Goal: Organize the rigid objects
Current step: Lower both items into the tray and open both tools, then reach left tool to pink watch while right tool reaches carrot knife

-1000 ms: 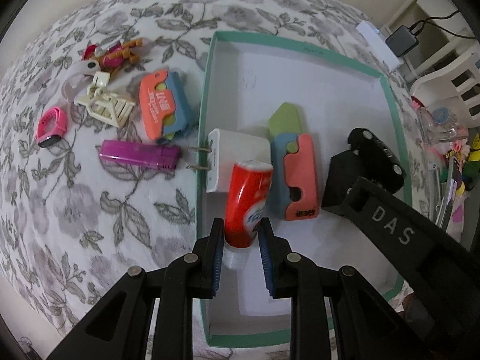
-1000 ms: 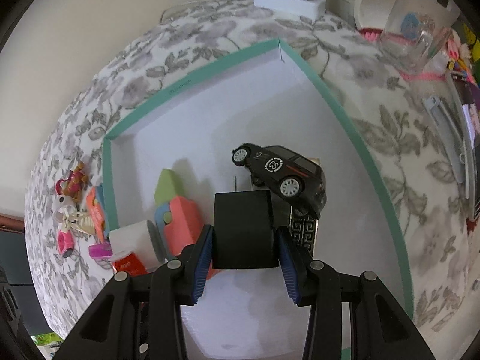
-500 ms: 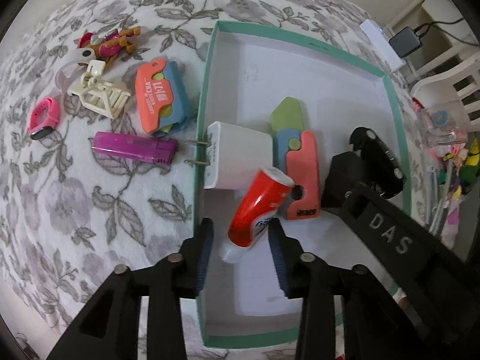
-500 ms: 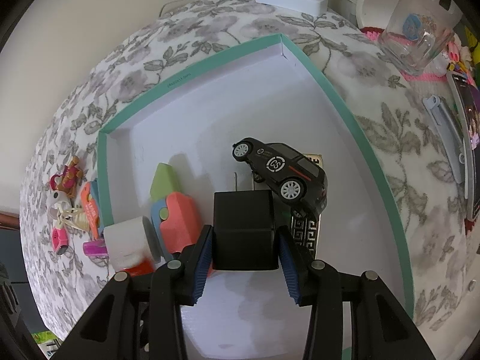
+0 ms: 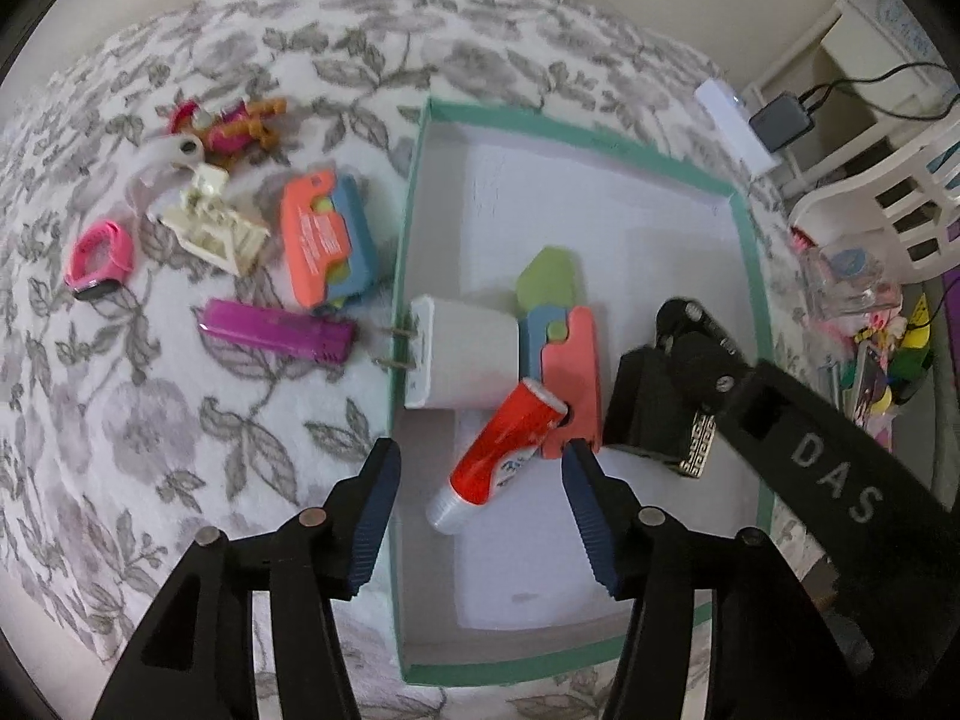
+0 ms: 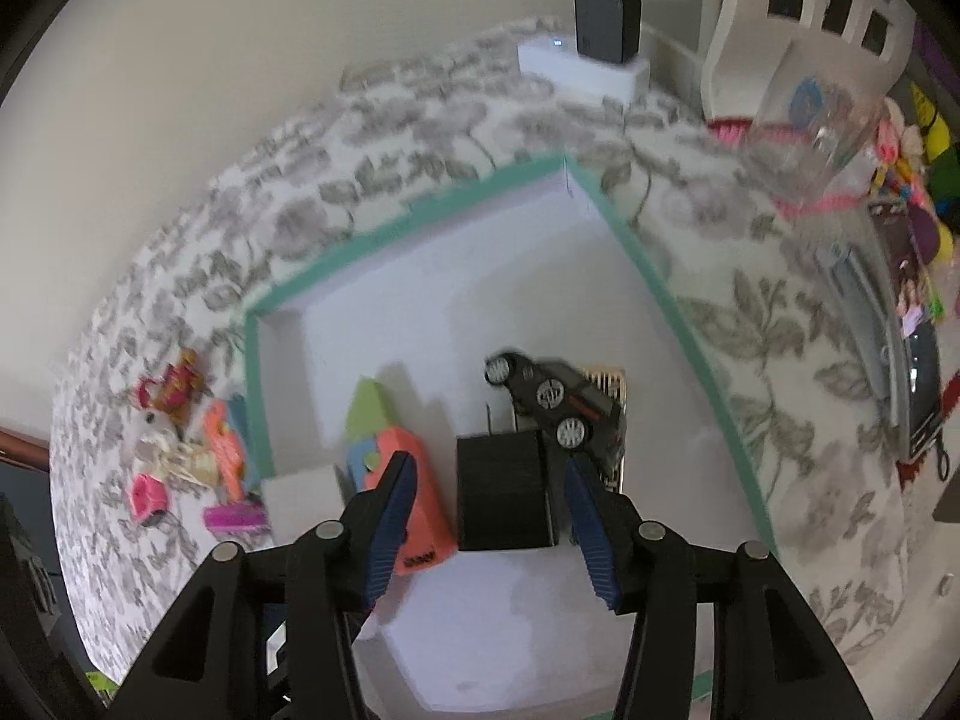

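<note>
We are holding our left gripper [image 5: 480,480] spread wide above the red tube [image 5: 501,447] lying in the tray [image 5: 747,276]. Our right gripper [image 6: 489,507] is gaping loose around the black charger [image 6: 504,489].

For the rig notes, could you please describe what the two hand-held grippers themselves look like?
Both look alike. The left hand-held gripper and right hand-held gripper have matte black angular frames with triangular cut-outs and silver pivot pins. Their fingers carry dark blue ribbed pads. The right one's body, seen in the left view, bears grey "DAS" lettering. No cables or sleeves show.
</note>
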